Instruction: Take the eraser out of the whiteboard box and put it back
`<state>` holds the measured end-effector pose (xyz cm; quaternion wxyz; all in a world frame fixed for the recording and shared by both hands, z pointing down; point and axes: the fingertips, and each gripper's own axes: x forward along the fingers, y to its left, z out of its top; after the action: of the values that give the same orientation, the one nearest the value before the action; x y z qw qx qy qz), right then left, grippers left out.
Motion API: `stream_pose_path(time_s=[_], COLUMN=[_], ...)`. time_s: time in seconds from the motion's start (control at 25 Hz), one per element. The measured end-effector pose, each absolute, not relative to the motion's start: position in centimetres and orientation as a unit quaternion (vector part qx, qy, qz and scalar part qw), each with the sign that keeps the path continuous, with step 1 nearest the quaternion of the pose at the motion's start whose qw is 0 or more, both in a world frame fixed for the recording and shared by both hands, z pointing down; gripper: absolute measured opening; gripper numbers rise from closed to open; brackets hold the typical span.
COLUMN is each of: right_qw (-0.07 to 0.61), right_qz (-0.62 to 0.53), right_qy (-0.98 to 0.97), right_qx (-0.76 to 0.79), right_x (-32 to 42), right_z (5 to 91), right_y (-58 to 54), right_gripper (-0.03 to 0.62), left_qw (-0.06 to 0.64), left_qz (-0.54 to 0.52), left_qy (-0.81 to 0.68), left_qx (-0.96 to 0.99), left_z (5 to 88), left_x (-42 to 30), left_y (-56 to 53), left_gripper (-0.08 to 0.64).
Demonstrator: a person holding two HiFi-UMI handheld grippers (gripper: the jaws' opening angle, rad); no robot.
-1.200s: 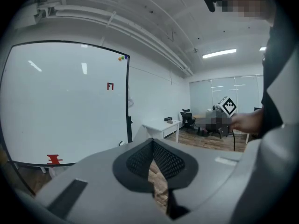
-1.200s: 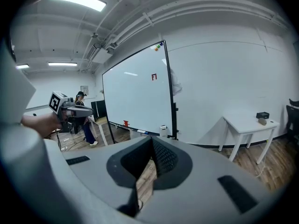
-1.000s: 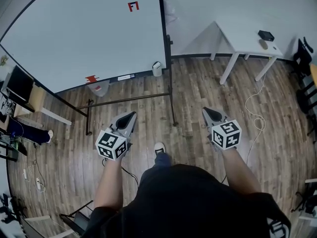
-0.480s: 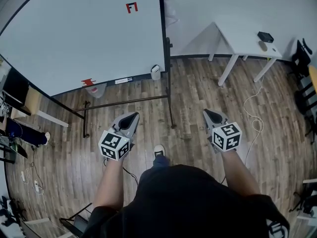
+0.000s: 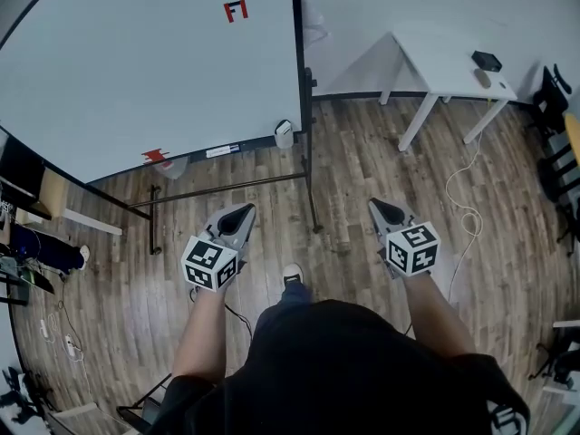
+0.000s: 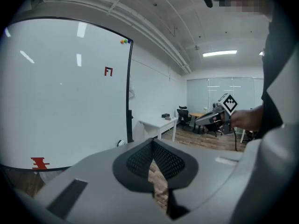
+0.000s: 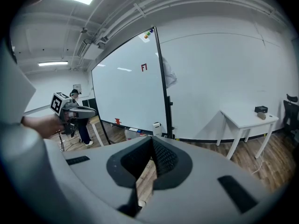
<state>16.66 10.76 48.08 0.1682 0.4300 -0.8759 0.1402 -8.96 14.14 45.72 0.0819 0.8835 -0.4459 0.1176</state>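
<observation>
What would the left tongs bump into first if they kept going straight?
The left tongs point slightly down over the brown wooden floor toward the lower right corner of the white whiteboard. Depth is unclear, so probably the floor or the board's black metal stand.

Whiteboard (image 5: 154, 71) wht, red marks; floor (image 5: 362, 179) brn wood; left claw (image 5: 241, 211) grey.

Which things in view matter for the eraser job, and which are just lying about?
For the job:
- whiteboard
- clear box at its bottom ledge
- white container at the ledge's end
- left gripper and right gripper, both shut and empty
- the eraser can't be made out

Lying about:
- white table
- black box on it
- cable on the floor
</observation>
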Motion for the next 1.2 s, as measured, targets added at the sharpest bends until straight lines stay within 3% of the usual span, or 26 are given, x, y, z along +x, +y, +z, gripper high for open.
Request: stream_pose_path(time_s=[1.2], right_qw=[0.175], right_qz=[0.173], right_qy=[-0.866], right_qx=[0.436], right_x=[10.0], right_z=[50.9], right_y=[-2.6], right_gripper=[-0.006], left_qw=[0.109], left_qz=[0.139], left_qy=[-0.372], left_qx=[0.911], left_z=[49.8], left_x=[-11.0], left_y=[-1.3], left_gripper=[0.012])
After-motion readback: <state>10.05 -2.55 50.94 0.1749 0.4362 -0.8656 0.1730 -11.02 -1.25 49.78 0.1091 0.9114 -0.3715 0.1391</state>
